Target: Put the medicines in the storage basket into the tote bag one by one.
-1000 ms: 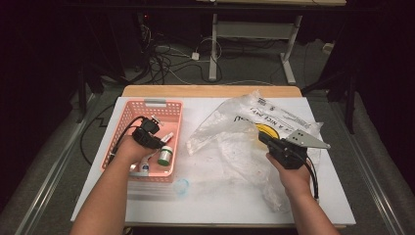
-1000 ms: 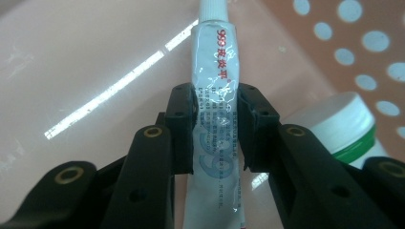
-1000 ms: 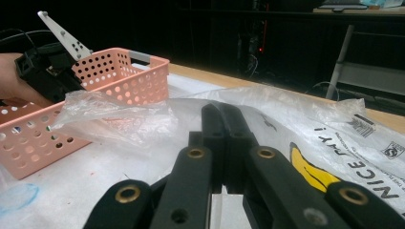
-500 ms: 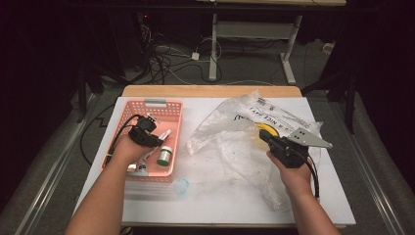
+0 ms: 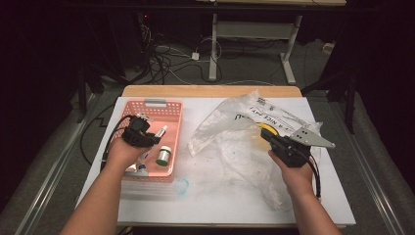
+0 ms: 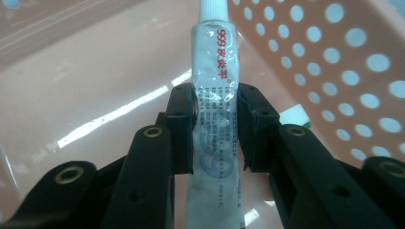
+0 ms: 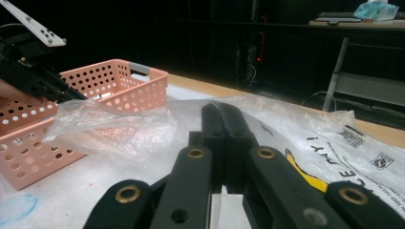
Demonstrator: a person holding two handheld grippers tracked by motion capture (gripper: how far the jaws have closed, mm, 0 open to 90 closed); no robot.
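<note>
My left gripper [image 6: 216, 129] squeezes the tube [image 6: 215, 95] over the basket [image 5: 172, 105], my right gripper [image 7: 224, 143] is pressed together on nothing, and the slippery tube might slide out.

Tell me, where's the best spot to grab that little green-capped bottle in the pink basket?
Probably the small white bottle's round body, just under its green cap. It seems to lie loose near the pink perforated plastic basket's right wall, so a claw should come straight down from above, one jaw on each side.
</note>
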